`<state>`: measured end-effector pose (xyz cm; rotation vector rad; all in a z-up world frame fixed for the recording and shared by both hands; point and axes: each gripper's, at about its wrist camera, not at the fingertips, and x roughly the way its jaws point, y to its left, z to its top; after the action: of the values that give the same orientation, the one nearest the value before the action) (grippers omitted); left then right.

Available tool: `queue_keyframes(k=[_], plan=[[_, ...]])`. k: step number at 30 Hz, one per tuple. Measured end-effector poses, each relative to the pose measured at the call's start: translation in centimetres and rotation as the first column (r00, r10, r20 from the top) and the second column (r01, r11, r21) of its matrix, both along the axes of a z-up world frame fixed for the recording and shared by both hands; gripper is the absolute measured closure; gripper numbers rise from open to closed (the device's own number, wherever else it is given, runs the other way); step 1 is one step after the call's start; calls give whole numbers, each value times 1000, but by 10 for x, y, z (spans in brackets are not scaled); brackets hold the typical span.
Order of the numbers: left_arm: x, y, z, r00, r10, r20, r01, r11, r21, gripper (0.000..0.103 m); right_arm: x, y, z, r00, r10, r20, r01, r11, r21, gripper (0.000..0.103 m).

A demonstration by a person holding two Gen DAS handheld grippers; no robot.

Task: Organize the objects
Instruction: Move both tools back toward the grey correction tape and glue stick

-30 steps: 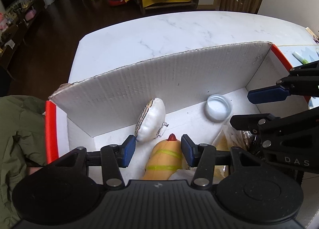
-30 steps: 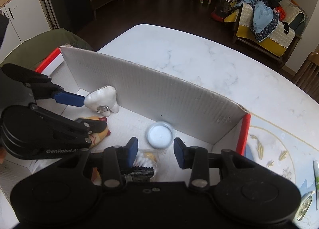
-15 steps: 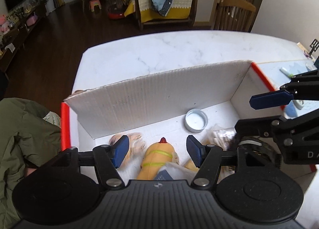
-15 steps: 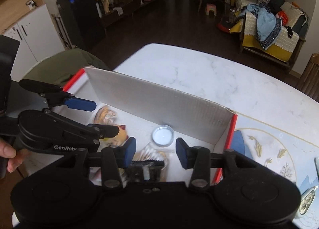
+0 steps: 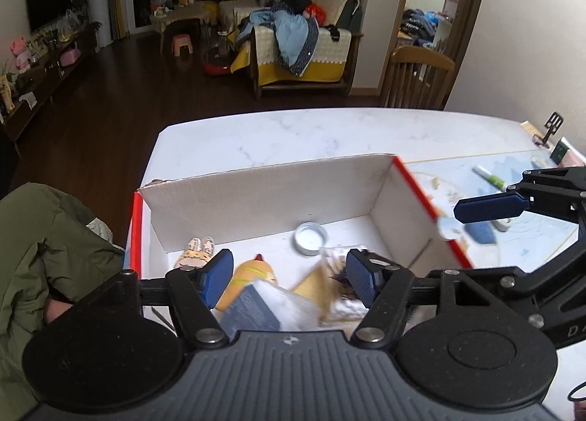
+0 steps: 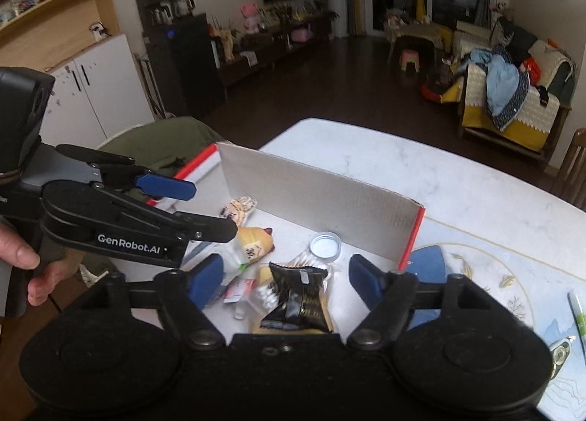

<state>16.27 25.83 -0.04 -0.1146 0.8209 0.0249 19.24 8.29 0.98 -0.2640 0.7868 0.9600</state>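
A white cardboard box with red edges [image 5: 263, 194] [image 6: 315, 197] stands on the marble table. Inside lie a small patterned plush [image 5: 196, 250] [image 6: 240, 206], a yellow toy with a red tip [image 5: 251, 272] [image 6: 254, 241], a round white lid [image 5: 310, 237] [image 6: 325, 246], a black snack packet [image 6: 298, 294] and several small packets. My left gripper [image 5: 289, 281] is open and empty above the box's near side. My right gripper [image 6: 285, 280] is open and empty above the black packet.
A patterned placemat [image 5: 512, 201] [image 6: 494, 281] lies right of the box with a green-and-white pen [image 5: 489, 175] and a blue object [image 5: 481, 232] on it. A green jacket [image 5: 44, 245] hangs at the left. A wooden chair [image 5: 417, 76] stands behind the table.
Both grippers have risen and pulled back from the box, staying open. The small plush, earlier propped upright against the back wall beside my left finger, now lies flat on the box floor.
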Motion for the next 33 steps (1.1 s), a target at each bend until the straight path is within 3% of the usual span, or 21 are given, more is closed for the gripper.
queue_keyframes(k=[12,27,29,33], plan=[[-25,-49,9,999,34,16,-33,998,-60,36,-18,-71,-2,999,-30,-43,33,996,77,8],[-11,-142,-2,999,16,28,-14,997,-73,35,-2,-201,-29,987,-156,-37,157,986,52,5],[-5,-156,-6,1000,5,19,-3,997,-73,19,6,-218,-33,983,-183,-36,184,982,38,4],[9,-185,-12,999,-37,14,38,996,-84,16,24,-256,-43,971,-236,-32,236,972,13,4]])
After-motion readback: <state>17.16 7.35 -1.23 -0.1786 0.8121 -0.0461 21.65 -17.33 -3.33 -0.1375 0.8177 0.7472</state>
